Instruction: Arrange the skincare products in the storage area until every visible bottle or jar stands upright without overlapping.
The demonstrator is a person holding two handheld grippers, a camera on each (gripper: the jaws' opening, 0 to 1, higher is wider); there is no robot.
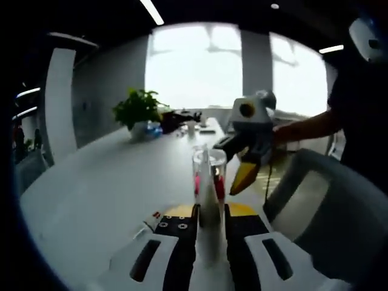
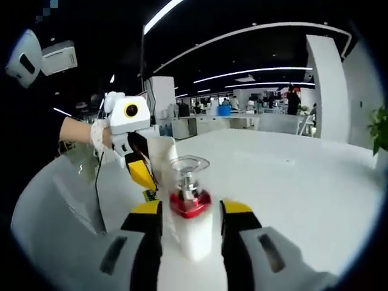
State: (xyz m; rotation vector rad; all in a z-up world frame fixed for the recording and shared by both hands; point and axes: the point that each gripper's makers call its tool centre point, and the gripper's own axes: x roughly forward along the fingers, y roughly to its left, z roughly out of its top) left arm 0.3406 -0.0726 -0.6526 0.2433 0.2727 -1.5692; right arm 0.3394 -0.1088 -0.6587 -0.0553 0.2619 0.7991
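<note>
My left gripper [image 1: 210, 212] has its black, yellow-tipped jaws pressed against the sides of a tall bottle [image 1: 209, 182] with a clear, glossy plastic cap and a red band under it; it is clamped on that bottle. From the right gripper view I see the same bottle [image 2: 190, 209] standing between my right gripper's [image 2: 191, 209] jaws: a white, smooth, cylindrical body, a red collar, a pump head under a round transparent cap. Those jaws sit just beside the body, but I cannot tell whether they touch it or merely flank it. The bottle stands upright on a matte white table [image 1: 103, 194], near the rounded edge closest to me. A grey chair [image 1: 321, 206] with a curved back sits just past that edge. The tabletop runs long and bare away from the bottle. At its far end a leafy green plant [image 1: 138, 109] in a white pot stands beside some dark clutter I cannot make out, in front of bright windows.
</note>
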